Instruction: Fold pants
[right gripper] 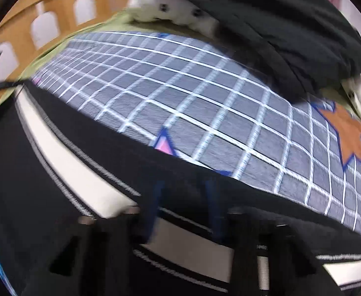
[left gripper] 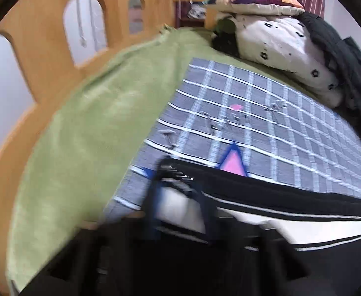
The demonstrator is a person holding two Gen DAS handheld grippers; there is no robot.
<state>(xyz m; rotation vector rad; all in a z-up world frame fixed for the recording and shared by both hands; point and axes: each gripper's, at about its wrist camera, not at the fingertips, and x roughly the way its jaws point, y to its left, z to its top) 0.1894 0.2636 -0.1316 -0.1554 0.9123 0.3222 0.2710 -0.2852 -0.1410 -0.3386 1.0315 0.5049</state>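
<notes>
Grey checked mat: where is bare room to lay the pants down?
The grey checked mat is bare between the pants and the bedding pile, left of the orange star. The green blanket beside the wooden rail is also bare. The pile's side is crowded.

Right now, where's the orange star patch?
In the right wrist view, the orange star patch sits far right on the grey checked blanket, just below the black clothing.

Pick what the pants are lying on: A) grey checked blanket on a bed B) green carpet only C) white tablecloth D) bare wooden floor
A: the black pants with the white side stripe lie across a grey blanket with a white grid, which is spread over a green cover on the bed.
</notes>
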